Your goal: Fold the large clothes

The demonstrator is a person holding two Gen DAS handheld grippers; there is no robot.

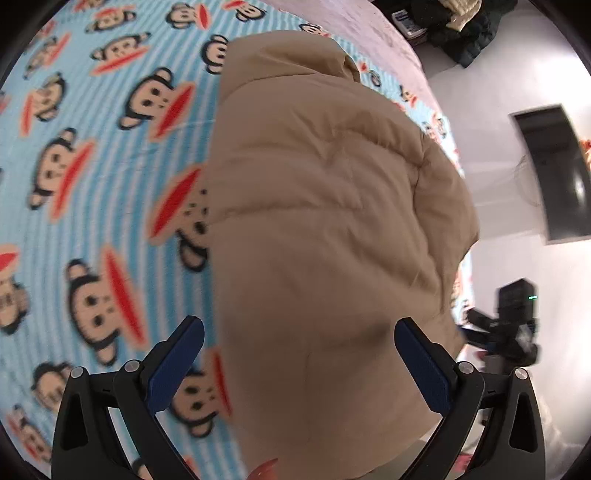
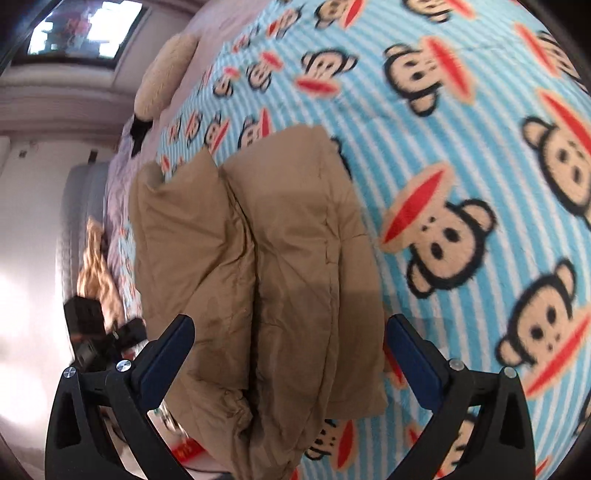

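Left wrist view: left gripper jaws wide, nothing held, over folded tan puffer jacket on monkey-print blanket. Right gripper jaws wide too, jacket below, ungripped.

Even indoor daylight, fairly bright. Both views motion-blurred; monkey-print blanket smeared left of the left tool. Heavy fisheye bending, black vignette at corners. Window blown out far upper left of the right tool; soft shadow crosses the tan jacket just ahead.
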